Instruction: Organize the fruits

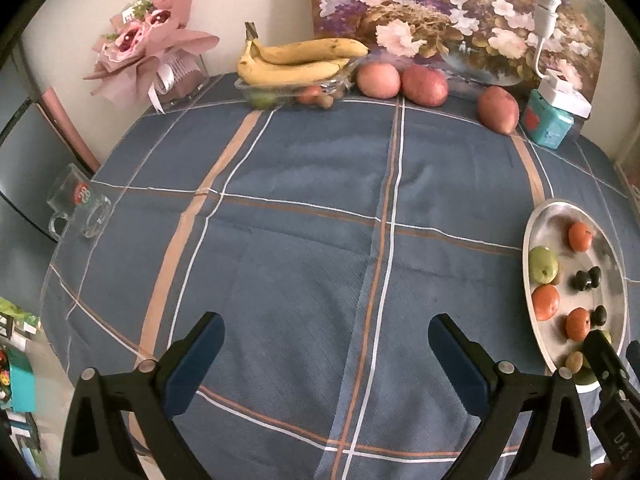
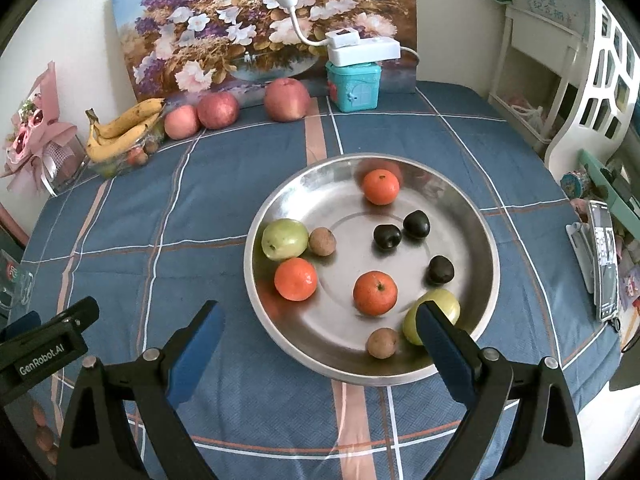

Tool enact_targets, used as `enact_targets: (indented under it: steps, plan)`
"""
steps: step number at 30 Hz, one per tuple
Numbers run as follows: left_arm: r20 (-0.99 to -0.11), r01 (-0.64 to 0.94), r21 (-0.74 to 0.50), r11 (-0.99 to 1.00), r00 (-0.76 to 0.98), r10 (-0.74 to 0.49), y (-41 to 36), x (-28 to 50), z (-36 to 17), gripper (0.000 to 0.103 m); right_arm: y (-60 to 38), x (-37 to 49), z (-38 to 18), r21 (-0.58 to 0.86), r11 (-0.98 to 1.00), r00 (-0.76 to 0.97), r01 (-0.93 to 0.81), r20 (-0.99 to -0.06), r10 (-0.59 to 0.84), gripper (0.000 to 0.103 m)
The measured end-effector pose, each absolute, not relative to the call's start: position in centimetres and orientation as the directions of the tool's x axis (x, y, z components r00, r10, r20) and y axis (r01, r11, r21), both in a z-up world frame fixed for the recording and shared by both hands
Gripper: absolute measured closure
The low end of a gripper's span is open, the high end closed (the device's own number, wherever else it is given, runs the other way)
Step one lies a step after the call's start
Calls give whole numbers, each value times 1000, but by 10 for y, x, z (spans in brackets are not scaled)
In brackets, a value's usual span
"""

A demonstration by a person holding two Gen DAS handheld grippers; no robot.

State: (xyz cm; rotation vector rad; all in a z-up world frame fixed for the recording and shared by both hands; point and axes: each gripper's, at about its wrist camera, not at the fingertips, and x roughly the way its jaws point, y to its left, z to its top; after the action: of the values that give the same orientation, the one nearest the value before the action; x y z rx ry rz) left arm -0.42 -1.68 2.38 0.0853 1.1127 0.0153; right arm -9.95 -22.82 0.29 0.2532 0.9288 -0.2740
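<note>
While both tongs hang spread and empty, the stock stands thus:

Steel tray (image 2: 472, 216): on the counter (image 2: 200, 220), holding three oranges (image 2: 375, 293), two green fruits (image 2: 285, 239), three dark plums (image 2: 387, 237), two small brown fruits (image 2: 382, 343).
Right tongs (image 2: 318, 330): jaws wide, over the tray's near rim — one finger in front of a green fruit.
Left tongs (image 1: 326, 344): jaws wide, over bare cloth.
Far edge: apples (image 2: 287, 99), bananas (image 2: 120, 132) in a clear dish.
Risk: round fruit may roll on slick steel if nudged — a glancing grip would scatter neighbours.
</note>
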Motion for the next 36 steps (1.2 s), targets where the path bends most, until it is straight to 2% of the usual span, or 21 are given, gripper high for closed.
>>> enact_targets:
  steps: [36]
  plan:
    - [-922, 23, 38, 999, 387, 26, -15, -2, 12, 0, -225, -97, -3, 87, 938, 546, 335, -829, -119, 7]
